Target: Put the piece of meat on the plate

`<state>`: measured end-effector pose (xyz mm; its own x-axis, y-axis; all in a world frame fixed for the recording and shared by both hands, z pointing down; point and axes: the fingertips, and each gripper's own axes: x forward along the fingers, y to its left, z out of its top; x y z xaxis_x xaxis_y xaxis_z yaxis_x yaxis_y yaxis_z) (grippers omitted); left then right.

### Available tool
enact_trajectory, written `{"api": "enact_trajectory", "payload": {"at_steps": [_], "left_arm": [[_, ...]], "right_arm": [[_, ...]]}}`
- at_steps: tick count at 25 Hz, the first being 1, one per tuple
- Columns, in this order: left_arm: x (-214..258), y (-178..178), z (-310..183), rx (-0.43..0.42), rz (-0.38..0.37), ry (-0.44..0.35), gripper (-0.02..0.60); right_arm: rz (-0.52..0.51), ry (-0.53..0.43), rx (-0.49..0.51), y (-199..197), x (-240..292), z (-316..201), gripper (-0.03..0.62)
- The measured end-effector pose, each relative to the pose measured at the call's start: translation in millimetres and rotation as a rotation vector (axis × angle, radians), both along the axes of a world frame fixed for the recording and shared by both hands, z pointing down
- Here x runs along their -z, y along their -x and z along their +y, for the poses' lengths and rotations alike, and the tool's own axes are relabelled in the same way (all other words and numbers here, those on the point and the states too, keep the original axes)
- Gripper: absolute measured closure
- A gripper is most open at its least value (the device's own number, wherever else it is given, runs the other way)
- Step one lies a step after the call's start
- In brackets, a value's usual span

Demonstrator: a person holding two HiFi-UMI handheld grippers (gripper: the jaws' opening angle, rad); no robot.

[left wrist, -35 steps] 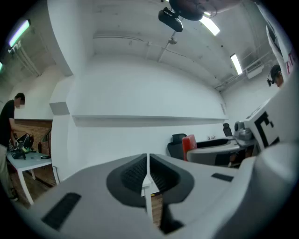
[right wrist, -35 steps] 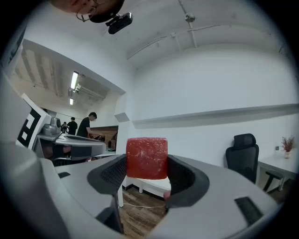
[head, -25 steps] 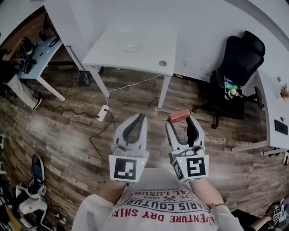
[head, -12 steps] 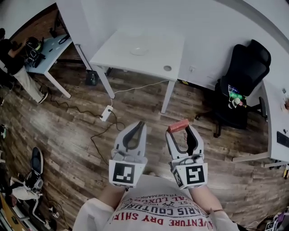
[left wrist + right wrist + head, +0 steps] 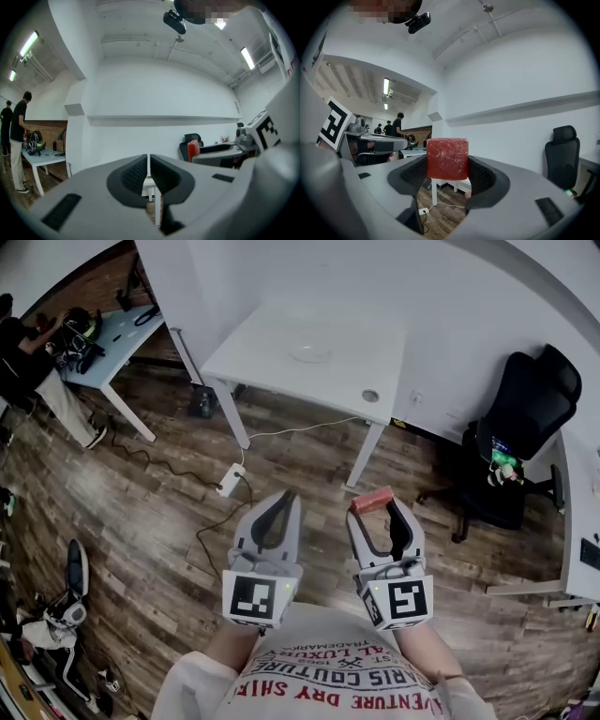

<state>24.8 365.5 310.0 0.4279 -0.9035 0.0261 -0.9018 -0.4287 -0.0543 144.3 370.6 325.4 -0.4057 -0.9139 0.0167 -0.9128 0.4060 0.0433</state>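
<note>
1. The desk (image 5: 272, 343) is white and stands ahead of me across the wooden floor (image 5: 141, 512), well apart from both tools. I judge the carry only partly done.
2. The plate (image 5: 310, 354) is a pale disc on the desk top, bare as far as I can see. Setting the meat on it is what remains.
3. The left tool (image 5: 282, 501) has its jaws pressed together on nothing and is held level beside the other.
4. The right tool (image 5: 375, 512) is clenched on the piece of meat (image 5: 372, 501), jaws wide.
5. The piece of meat is a red block gripped at the jaw tips, in the air over the floor.
</note>
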Motion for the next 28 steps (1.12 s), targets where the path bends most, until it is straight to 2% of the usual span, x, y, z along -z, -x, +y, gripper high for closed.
{"api": "enact_trajectory", "payload": {"at_steps": [4,13,21,24,28], "left_arm": [[1.8,28.6,-43.7,-0.009,0.017,0.004,0.562],[1.3,101.0,-178.5,-0.084,0.016,0.042,0.562],[-6.3,165.3,-270.1,-0.090,0.032,0.064,0.563],[-13.1,177.4,-291.5,-0.083,0.046,0.083,0.563],[-24.9,176.6,-317.3,-0.092,0.048,0.112,0.563]], "right_arm": [[-0.009,0.027,-0.011,23.9,-5.6,-43.7,0.318],[-0.029,0.077,-0.093,89.9,-3.8,-169.4,0.318],[-0.033,0.102,-0.133,145.0,-8.7,-252.7,0.318],[-0.028,0.121,-0.133,154.3,-12.7,-273.8,0.318],[-0.024,0.135,-0.135,154.6,-18.0,-301.9,0.318]]}}
